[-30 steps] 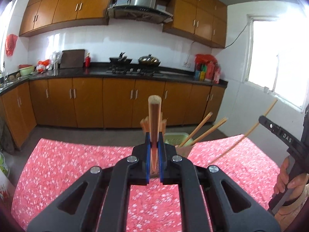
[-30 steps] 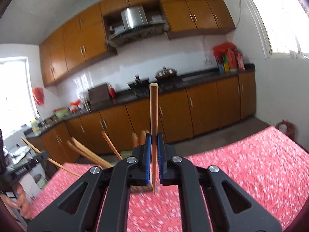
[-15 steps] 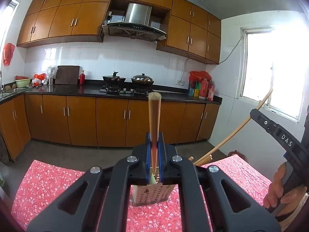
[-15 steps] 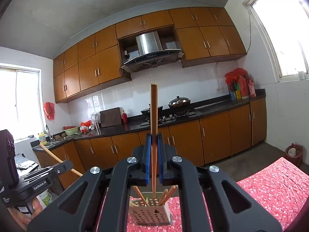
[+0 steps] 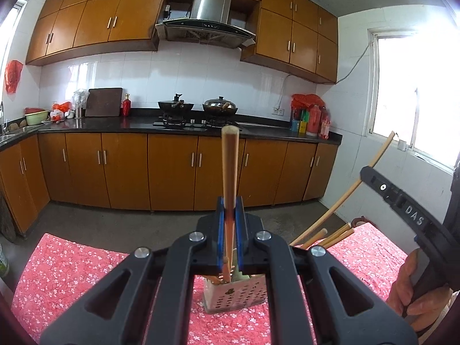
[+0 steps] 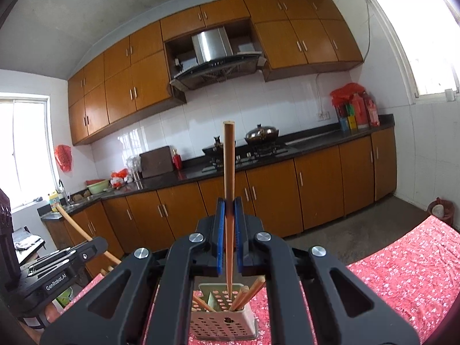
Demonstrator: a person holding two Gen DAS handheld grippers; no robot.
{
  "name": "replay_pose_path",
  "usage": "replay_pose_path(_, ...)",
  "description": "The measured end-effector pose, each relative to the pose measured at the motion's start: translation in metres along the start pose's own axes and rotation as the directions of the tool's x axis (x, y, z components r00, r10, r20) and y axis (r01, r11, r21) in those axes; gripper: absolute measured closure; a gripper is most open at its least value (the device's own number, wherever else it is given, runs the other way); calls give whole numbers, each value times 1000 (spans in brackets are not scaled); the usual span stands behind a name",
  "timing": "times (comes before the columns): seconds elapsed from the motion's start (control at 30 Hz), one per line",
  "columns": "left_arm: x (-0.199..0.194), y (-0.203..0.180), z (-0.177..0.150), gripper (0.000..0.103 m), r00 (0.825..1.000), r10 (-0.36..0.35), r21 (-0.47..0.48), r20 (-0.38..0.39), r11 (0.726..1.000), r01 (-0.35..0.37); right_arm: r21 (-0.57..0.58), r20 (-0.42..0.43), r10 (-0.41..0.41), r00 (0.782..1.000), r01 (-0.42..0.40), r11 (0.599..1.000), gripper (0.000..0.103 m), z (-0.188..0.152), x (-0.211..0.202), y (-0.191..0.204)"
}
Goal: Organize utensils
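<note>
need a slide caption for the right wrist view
Right gripper holds a chopstick upright over the perforated holder.

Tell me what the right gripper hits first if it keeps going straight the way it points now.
Probably nothing close. The right gripper, shut on an upright chopstick, points out over the perforated holder toward the lower cabinets across the floor. The holder sits below that line, though depth is unclear.

2 claw-mounted fisheyes, both facing kitchen counter (image 5: 187, 128)

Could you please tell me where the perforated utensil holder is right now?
The beige perforated plastic utensil holder stands on the red floral tablecloth, bottom centre in both wrist views, directly below the claws.
</note>
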State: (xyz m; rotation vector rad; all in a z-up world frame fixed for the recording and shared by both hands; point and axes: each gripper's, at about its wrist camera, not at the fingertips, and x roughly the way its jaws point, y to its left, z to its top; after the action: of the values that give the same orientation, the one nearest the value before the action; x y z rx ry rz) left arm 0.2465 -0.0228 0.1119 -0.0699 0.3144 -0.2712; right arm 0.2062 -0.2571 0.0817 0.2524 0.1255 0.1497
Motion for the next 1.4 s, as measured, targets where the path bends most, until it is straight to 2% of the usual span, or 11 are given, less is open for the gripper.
replay_pose_path(0.27, 14, -6, -5, 94, 1000, 10, 12, -23, 1000, -10, 11, -88, 26, 996, -25, 1000, 95, -14, 13, -1)
replay_pose_path(0.33, 13, -4, -4, 88, 1000, 10, 6, -21, 1000, -10, 22, -99, 24, 995, -22, 1000, 93, -14, 12, -4)
replay_pose_path(0.4, 9, -2, -4, 78, 1000, 15, -1, -14, 1000, -15, 33, -98, 22, 995, -19, 999, 85, -13, 10, -7)
replay_pose_path(0.47, 3, 1, -2, 76, 1000, 18, -8, -5, 1000, -18, 37, -85, 17, 996, -14, 999, 77, -10, 5, -10)
replay_pose_path(0.7, -21, 8, -1, 62, 999, 38, -27, 20, 999, -37, 19, -59, 2, 998, -1, 1000, 75, 2, -15, -7)
replay_pose_path(0.83, -43, 9, -7, 53, 998, 50, -16, 33, 999, -49, 0, -55, -6, 998, 6, 1000, 60, 1, -34, -3)
replay_pose_path(1.0, -73, 7, -23, 25, 996, 77, 9, 41, 997, -78, -66, -53, -17, 998, 14, 998, 26, -9, -66, 9)
replay_pose_path(1.03, -83, 6, -29, 22, 995, 90, 17, 44, 996, -91, -80, -51, -21, 998, 17, 997, 15, -13, -73, 12)
replay_pose_path(1.1, -97, 4, -39, 9, 992, 109, 31, 55, 993, -111, -104, -41, -25, 999, 20, 994, 6, -19, -85, 16)
replay_pose_path(1.13, -106, 3, -45, 7, 991, 123, 39, 61, 991, -125, -116, -36, -29, 999, 24, 993, 3, -23, -92, 19)
replay_pose_path(1.4, -155, -8, -97, 4, 967, 244, 96, 73, 963, -250, -190, -71, -93, 993, 78, 979, 2, -57, -123, 33)
